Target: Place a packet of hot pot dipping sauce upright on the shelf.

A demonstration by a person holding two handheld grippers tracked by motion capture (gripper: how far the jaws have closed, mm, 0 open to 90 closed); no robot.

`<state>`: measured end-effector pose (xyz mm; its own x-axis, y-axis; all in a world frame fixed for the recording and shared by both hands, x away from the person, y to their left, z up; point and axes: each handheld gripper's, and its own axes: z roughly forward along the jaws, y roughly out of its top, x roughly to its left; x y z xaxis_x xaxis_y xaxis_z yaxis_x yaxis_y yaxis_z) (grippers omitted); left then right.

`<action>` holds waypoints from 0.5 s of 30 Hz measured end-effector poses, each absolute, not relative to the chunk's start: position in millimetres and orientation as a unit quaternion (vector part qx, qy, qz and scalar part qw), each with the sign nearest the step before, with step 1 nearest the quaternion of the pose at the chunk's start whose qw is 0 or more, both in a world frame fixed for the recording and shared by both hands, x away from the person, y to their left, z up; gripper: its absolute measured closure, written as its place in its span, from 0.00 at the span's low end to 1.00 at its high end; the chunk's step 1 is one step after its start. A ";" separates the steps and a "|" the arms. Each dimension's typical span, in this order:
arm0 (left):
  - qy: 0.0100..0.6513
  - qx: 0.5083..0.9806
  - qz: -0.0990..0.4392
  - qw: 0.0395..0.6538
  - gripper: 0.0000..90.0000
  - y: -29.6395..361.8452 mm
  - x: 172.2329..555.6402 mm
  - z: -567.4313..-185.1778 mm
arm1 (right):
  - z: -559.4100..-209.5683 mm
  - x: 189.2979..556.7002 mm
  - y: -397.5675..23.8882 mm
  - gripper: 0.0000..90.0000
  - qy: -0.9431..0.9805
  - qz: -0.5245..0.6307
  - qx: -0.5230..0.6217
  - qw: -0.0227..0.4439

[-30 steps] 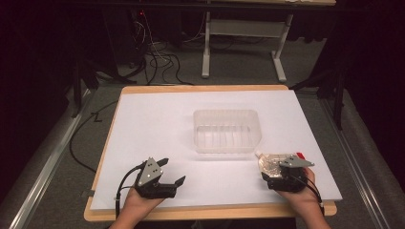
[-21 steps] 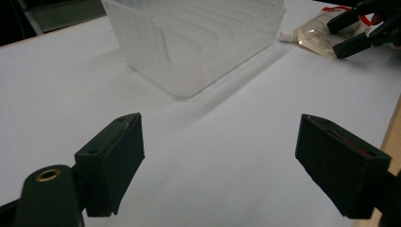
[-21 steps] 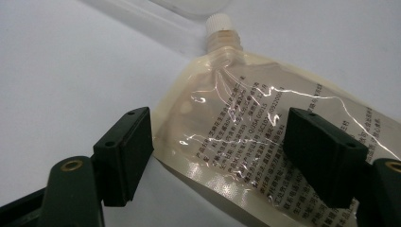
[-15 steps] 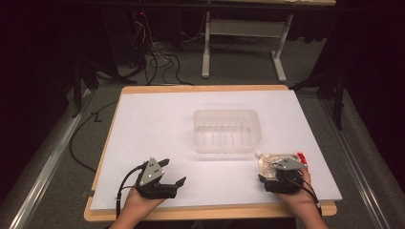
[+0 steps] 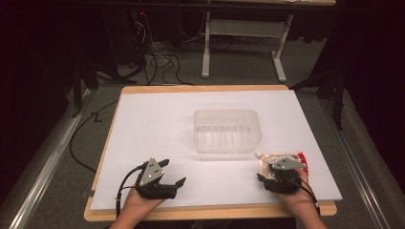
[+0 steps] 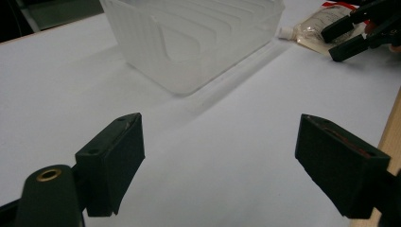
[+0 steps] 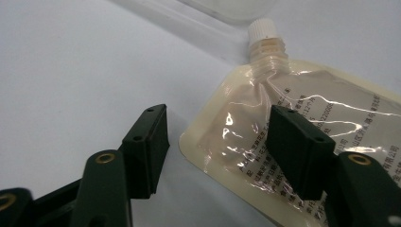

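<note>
Fingers on my left gripper (image 5: 173, 173) are spread wide over bare white sheet. My right gripper (image 7: 215, 142) is half open, one jaw over the edge of a clear spouted pouch of cream liquid (image 7: 302, 123) lying at 4 o'clock from the ribbed clear plastic tub (image 5: 227, 130). White paper covers the wooden table (image 5: 210, 212); grey carpet, cables (image 5: 153, 57) and a white desk frame (image 5: 243, 33) sit at 12 o'clock.
</note>
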<state>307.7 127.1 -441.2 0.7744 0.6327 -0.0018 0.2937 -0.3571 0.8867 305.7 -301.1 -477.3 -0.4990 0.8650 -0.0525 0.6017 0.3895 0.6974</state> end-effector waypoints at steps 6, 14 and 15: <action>0.286 0.807 0.172 0.487 0.19 127.0 307.7 -441.6 | -475.9 306.6 -305.4 0.62 0.802 0.313 0.463 0.212; 0.285 0.808 0.171 0.486 0.19 125.9 308.3 -442.2 | -474.9 308.3 -306.9 0.83 0.798 0.306 0.466 0.226; 0.285 0.809 0.171 0.486 0.19 125.7 308.4 -442.3 | -474.7 308.7 -307.7 0.86 0.798 0.304 0.468 0.227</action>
<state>308.4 125.7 -442.3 0.7788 0.6272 -0.0004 0.2951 -0.3659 0.8826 308.7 -307.7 -474.7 -0.4581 0.8856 -0.0769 0.6093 0.3758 0.6982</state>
